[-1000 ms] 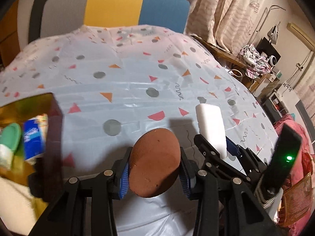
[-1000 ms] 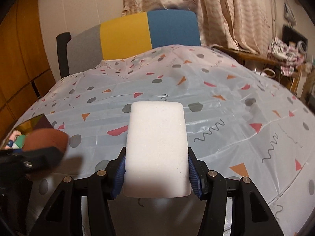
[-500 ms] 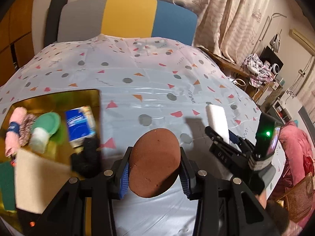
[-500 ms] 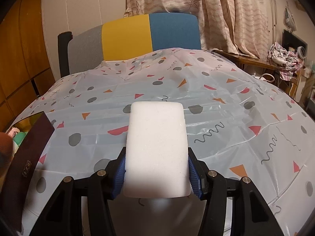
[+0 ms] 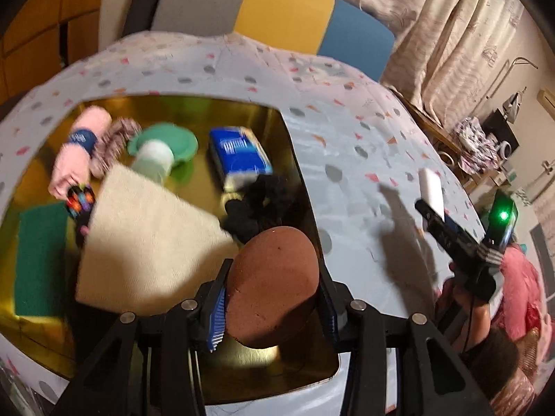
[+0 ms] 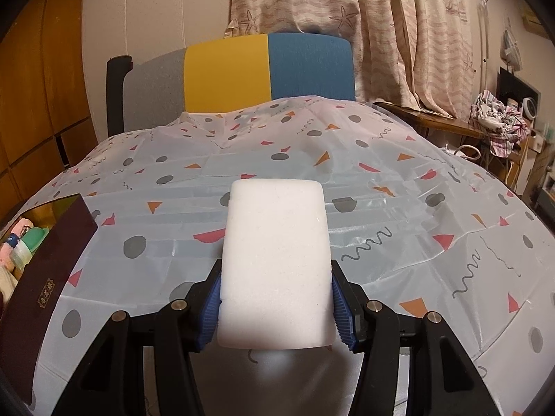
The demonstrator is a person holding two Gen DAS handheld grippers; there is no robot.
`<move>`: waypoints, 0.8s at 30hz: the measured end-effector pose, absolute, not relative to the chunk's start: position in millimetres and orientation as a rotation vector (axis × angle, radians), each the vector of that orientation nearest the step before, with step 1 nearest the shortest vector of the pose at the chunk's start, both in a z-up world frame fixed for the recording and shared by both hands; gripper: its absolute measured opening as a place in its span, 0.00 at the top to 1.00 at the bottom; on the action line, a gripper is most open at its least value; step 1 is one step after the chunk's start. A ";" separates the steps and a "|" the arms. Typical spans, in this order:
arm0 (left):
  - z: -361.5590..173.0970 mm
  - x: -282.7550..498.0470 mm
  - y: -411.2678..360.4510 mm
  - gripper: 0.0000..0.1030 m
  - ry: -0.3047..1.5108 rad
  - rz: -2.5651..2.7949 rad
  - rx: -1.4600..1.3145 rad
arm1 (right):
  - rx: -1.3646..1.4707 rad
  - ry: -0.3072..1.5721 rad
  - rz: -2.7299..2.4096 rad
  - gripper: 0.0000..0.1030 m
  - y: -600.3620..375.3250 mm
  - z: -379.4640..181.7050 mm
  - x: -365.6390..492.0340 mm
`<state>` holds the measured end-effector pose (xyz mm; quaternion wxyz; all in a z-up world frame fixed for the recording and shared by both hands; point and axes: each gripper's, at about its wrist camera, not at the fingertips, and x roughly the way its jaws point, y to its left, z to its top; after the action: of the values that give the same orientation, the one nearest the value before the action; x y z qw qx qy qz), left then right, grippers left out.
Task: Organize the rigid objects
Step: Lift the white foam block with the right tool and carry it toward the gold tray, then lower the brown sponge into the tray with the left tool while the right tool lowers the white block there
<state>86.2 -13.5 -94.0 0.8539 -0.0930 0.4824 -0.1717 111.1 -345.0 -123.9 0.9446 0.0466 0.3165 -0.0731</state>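
My left gripper is shut on a brown oval disc and holds it above the near right corner of a gold-lined box. My right gripper is shut on a white rectangular block, held above the patterned tablecloth. The right gripper and its block also show at the right of the left wrist view. The box's dark outer wall shows at the left of the right wrist view.
In the box lie a cream cloth, a green pad, a pink roll, a green lid with a white cup, a blue tissue pack and a black item. A chair stands behind the table.
My left gripper has swung left with the brown disc, from over the tablecloth to over the open box. The right gripper holds the white block nearly still.
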 end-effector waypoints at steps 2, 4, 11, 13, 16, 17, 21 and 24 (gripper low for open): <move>-97.8 84.4 -12.2 0.52 1.025 -0.352 -0.204 | 0.091 0.642 -0.149 0.45 -344.6 -122.0 110.2; -100.4 83.9 -10.8 0.52 1.035 -0.346 -0.204 | 0.082 0.643 -0.155 0.45 -342.9 -118.7 109.0; -108.8 74.9 -4.1 0.51 1.052 -0.363 -0.212 | 0.087 0.629 -0.104 0.45 -322.0 -102.3 96.1; -109.4 73.0 -4.8 0.48 1.047 -0.377 -0.208 | 0.095 0.615 -0.084 0.45 -313.2 -93.7 91.1; -104.3 70.0 -5.3 0.33 1.020 -0.384 -0.196 | 0.122 0.591 -0.042 0.45 -298.8 -79.1 83.9; -101.9 68.6 -5.4 0.32 1.007 -0.385 -0.190 | 0.132 0.584 -0.026 0.45 -294.4 -74.7 81.5; -97.3 66.1 -2.1 0.32 0.988 -0.382 -0.186 | 0.159 0.565 0.035 0.45 -272.9 -59.4 72.3; -94.6 63.1 5.7 0.33 0.973 -0.373 -0.204 | 0.173 0.572 0.075 0.45 -256.8 -53.9 66.8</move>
<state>63.1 5.7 -94.6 0.8623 -0.0974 0.4640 -0.1780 66.8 -256.8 -53.9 0.9550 0.0853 0.2818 0.0368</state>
